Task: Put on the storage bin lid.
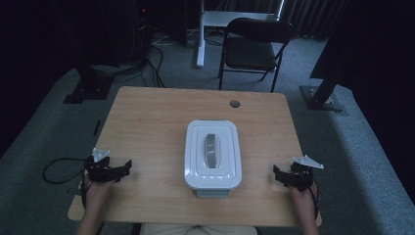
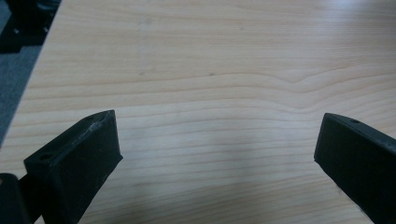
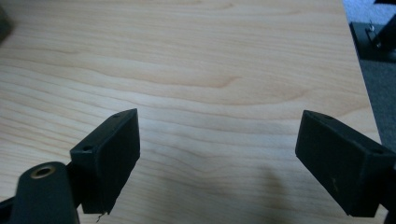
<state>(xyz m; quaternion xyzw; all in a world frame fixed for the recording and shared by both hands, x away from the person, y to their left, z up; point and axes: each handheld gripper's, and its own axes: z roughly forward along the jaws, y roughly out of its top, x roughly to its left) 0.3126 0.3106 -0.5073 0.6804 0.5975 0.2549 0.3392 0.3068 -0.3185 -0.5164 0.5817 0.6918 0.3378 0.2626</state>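
White lidded box point(image 1: 213, 154) mid-table point(image 1: 147, 117). Left gripper point(image 1: 125, 169) and right gripper point(image 1: 278, 175) flank it, well apart; both jaws spread wide, holding nothing.

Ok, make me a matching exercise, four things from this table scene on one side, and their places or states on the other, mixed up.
Things:
1. box
2. left gripper
3. chair
4. right gripper

Places or states:
A. on the floor beyond the table
B. open, near the table's right edge
C. lid on, mid-table
D. open, near the table's left edge

Pairs: 1-C, 2-D, 3-A, 4-B
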